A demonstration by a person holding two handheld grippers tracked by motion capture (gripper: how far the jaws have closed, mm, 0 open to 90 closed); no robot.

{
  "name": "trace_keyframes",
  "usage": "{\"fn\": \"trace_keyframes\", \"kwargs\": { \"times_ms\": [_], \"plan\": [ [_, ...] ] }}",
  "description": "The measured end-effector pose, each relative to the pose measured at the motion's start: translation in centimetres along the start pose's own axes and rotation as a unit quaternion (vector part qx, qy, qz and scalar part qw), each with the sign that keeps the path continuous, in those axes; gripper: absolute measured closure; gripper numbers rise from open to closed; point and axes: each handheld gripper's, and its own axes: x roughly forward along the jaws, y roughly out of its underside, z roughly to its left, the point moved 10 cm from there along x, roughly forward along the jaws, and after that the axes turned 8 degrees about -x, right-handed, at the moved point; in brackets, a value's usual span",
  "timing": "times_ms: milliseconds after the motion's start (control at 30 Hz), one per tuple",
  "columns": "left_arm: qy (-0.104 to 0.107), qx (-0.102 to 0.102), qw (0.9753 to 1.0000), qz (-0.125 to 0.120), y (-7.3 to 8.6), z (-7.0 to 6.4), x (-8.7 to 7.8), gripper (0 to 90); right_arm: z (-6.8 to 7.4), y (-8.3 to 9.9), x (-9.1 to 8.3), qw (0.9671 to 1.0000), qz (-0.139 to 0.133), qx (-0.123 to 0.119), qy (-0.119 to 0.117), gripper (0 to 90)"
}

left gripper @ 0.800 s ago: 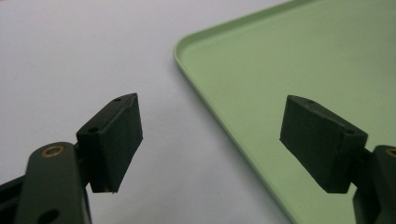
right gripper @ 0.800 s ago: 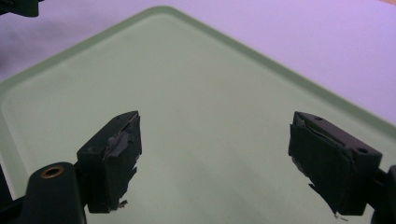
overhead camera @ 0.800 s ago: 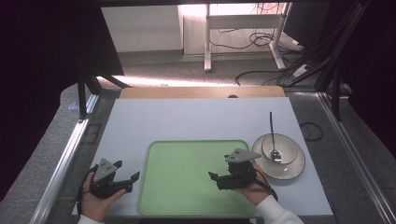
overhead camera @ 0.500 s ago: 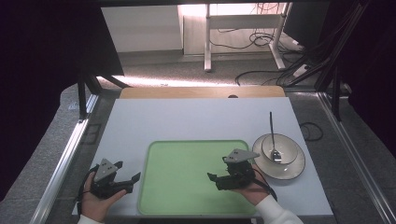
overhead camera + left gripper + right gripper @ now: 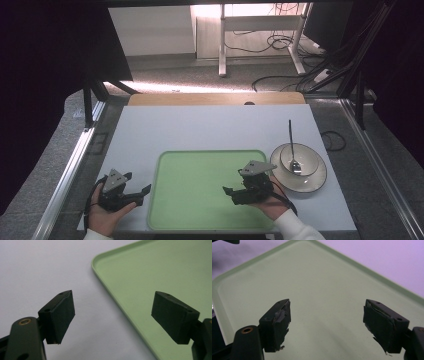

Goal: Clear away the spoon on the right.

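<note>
A pale green tray [image 5: 200,220] lies empty on the white table in front of me. My left gripper [image 5: 141,196] rests on the table just off the tray's left edge, open and empty. In the left gripper view its jaws [image 5: 112,312] straddle the tray's rim [image 5: 110,292], one over the table and one over the tray. My right gripper [image 5: 230,196] hovers over the tray's right part, pointing left, open with nothing between the jaws. In the right gripper view [image 5: 327,320] its worn pads [image 5: 280,322] frame bare tray surface [image 5: 312,277].
A white bowl [image 5: 300,159] sits on a plate [image 5: 315,180] right of the tray, with a long-handled spoon [image 5: 291,145] resting in it. A wooden board [image 5: 215,98] lies along the table's far edge. Metal rails run along both table sides.
</note>
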Motion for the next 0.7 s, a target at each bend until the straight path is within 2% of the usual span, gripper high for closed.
{"fn": "trace_keyframes", "kwargs": {
  "times_ms": [433, 533, 700],
  "plan": [
    [-0.003, 0.002, 1.0, -0.002, 0.1, 0.0, -0.1, 18.4, -0.9, -0.6, -0.8, 0.9999, 0.001, -0.013, 0.009, 25.1],
    [-0.003, 0.004, 1.0, -0.001, 0.1, 0.0, 0.0, 18.3, -1.3, -1.1, -1.3, 0.9999, -0.006, -0.011, 0.012, 25.4],
    [-0.006, 0.007, 1.0, 0.001, 0.1, 0.0, 0.0, 18.4, -1.6, -1.3, -1.6, 0.9997, -0.002, -0.023, 0.013, 25.5]
  ]
}}
